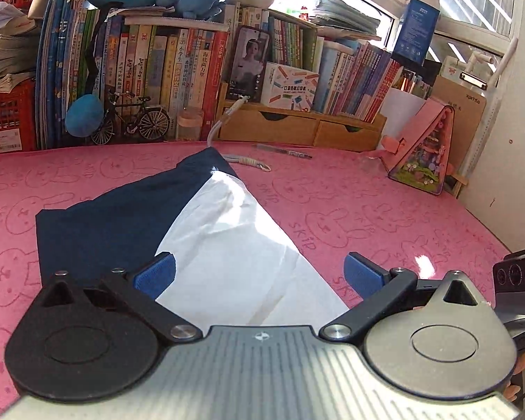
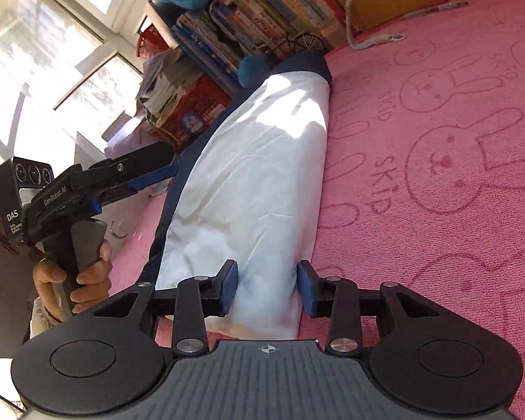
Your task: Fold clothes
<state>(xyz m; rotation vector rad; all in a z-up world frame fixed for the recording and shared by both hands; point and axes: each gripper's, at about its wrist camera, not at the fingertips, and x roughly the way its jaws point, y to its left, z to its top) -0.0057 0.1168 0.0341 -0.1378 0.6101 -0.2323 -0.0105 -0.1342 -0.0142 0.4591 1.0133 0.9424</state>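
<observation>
On a pink bunny-print cloth [image 1: 367, 203], a navy-and-white garment [image 1: 227, 245] lies folded into a long strip, its near end between the parted blue pads of both handheld claws. The left gripper [image 1: 259, 273] stands wide open over the white panel, one pad above the navy edge, the other above bare pink; nothing is pinched. The right gripper [image 2: 267, 288] is likewise open, its pads flanking the white end of the strip, and whether they touch the fabric cannot be told. In the right wrist view the left gripper is held by a hand [image 2: 84, 280] just off the garment's navy side; its body reads "GenRobot.AI" and "DAS".

To the garment's right, the cloth runs clear and flat toward the wall, repeating the word "SKIP" beside rabbit outlines. Beyond the strip's far navy tip lie a cord [image 1: 248, 162] and a pen [image 1: 283, 150], near the table's back edge. Behind them stand a wooden drawer unit [image 1: 297, 126], a phone [image 1: 250, 63] propped upright, a model bicycle [image 1: 133, 119], rows of books [image 1: 164, 70] and a red crate [image 1: 7, 119]. A pink triangular stand [image 1: 423, 150] sits far right.
</observation>
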